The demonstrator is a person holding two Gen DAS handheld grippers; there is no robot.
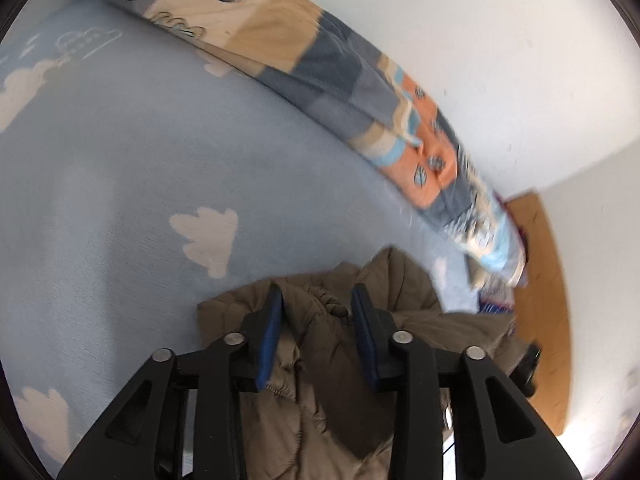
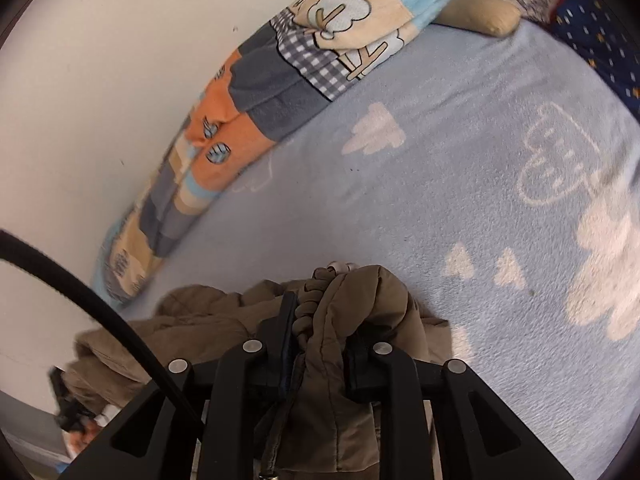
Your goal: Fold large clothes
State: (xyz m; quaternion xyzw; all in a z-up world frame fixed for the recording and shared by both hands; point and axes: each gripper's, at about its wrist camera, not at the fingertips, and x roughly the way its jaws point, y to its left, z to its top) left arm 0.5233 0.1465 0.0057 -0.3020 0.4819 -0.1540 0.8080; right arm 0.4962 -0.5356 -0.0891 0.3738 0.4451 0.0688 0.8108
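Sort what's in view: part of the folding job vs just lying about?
Job:
- brown padded jacket
- left hand-held gripper, open, jacket between the pads
- right hand-held gripper, clamped on a jacket fold
- blue cloud blanket, the work surface

Lying about:
- patchwork blanket roll
- plush toy
- star-print fabric

The jacket [image 1: 320, 360] between the left tongs [image 1: 318, 300] is matt, olive-brown quilted cloth with stitched seams, puffy and creased; the same cloth bunches between the right tongs [image 2: 320, 320]. Both tongs are matt black plastic with dull silvery metal pins, and the left ones carry blue pads [image 1: 269, 344] that look rubbery. Ahead of the tongs, the bed cover [image 1: 120, 200] is soft, fuzzy pale-blue fleece. Beyond it lies a plush patchwork blanket [image 2: 248, 92] against a matt white wall [image 1: 460, 32]. Right of the left tongs, a board [image 1: 548, 300] is smooth wood.
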